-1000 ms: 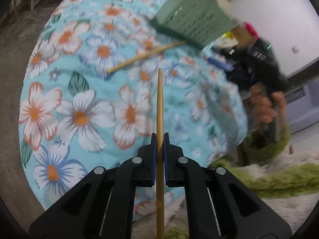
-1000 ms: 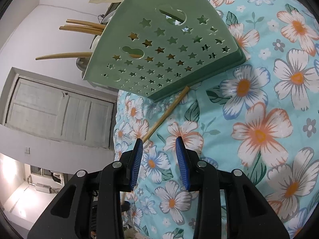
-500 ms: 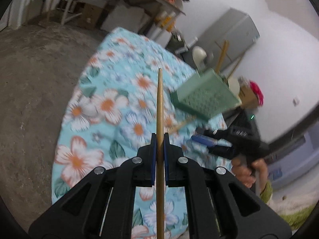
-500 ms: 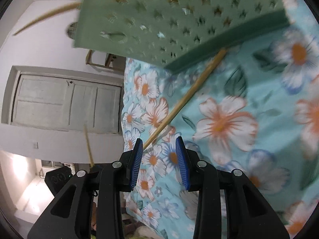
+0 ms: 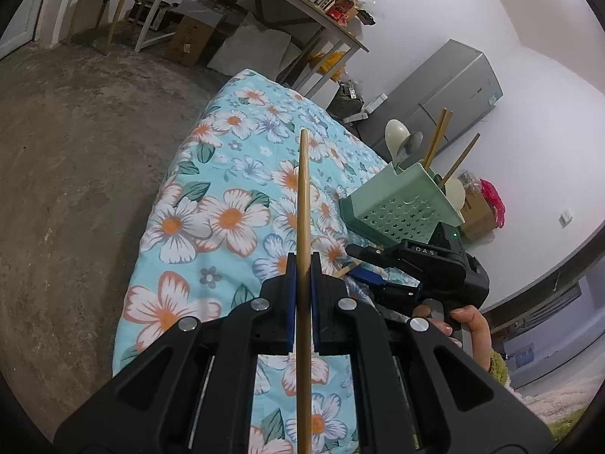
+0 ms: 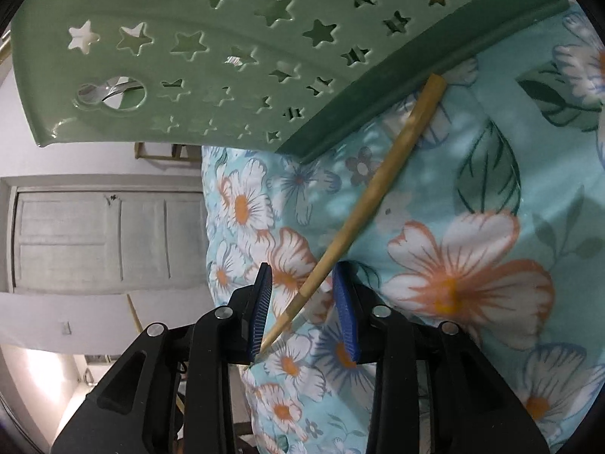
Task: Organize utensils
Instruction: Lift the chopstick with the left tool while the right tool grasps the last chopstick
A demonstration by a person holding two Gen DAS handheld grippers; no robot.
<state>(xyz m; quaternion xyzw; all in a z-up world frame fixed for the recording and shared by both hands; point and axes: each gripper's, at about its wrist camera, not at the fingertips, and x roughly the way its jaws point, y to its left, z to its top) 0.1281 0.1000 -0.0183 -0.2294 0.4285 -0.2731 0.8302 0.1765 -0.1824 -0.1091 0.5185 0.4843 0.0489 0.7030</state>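
Behind right gripper [image 5: 363, 265], left view shows spoons [image 5: 401, 143].

Utensil holder [image 6: 211, 56]: glossy green plastic. Chopstick [image 6: 382, 189]: matt, smooth wood. Floral cover [image 6: 491, 227]: soft printed cloth. Floor [image 5: 75, 151]: rough, dull concrete.

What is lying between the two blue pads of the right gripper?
In the right wrist view, the thin end of a wooden chopstick on the floral cloth lies between the closing jaws of the right gripper; the pads do not press it yet.
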